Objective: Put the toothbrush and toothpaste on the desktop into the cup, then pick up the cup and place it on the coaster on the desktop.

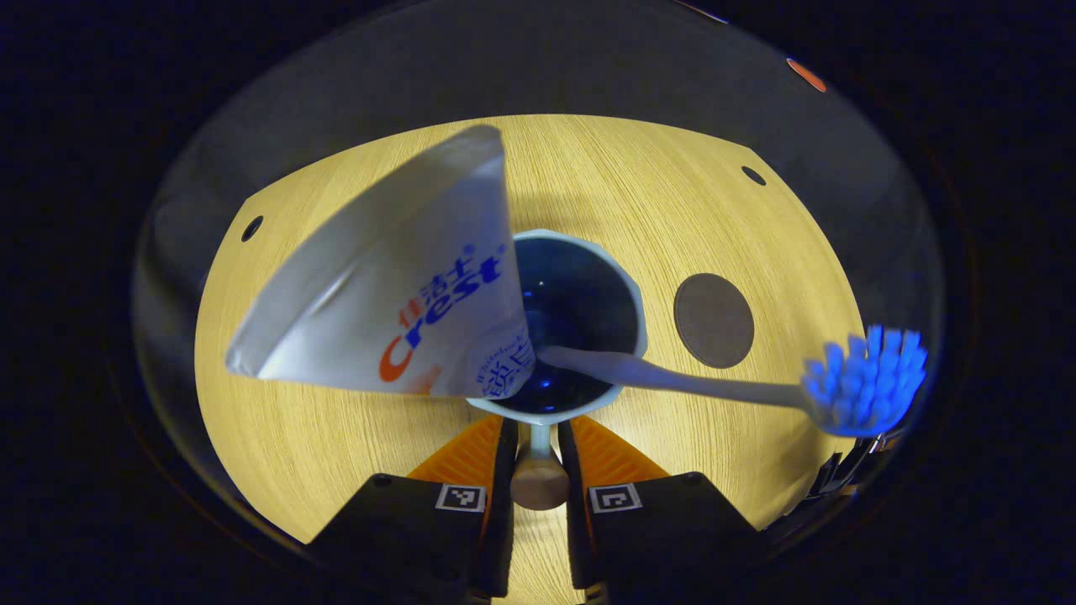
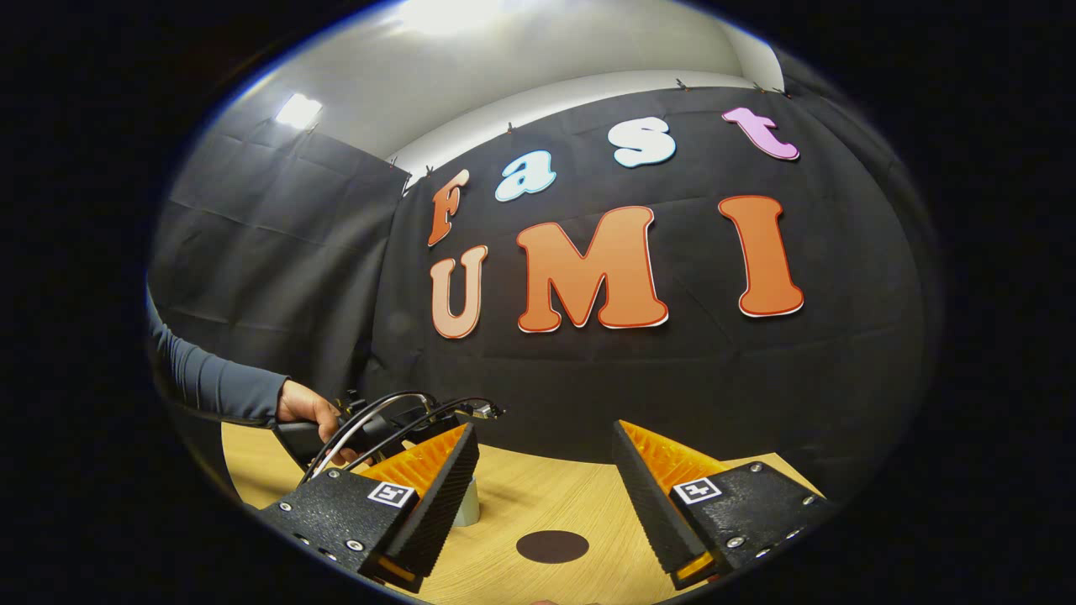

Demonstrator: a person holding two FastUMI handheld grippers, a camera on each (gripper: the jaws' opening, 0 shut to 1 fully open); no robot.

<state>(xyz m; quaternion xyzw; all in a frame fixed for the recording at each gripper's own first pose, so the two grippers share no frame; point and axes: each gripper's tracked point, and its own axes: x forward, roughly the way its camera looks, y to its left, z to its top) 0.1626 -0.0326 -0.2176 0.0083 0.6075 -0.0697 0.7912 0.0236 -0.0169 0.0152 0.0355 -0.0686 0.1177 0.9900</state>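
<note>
Pale cup (image 1: 572,395), w/ toothpaste (image 1: 395,286) & toothbrush (image 1: 714,382) already inside, sits near dark coaster (image 1: 713,320); left gripper (image 1: 538,458) clenched on its handle, right gripper (image 2: 546,479) released, so lift level, slow, set centred on coaster.

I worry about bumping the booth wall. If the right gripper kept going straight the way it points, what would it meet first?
Probably the black cloth wall. The right gripper is open, aimed above the desktop and coaster; depth is unclear.
</note>
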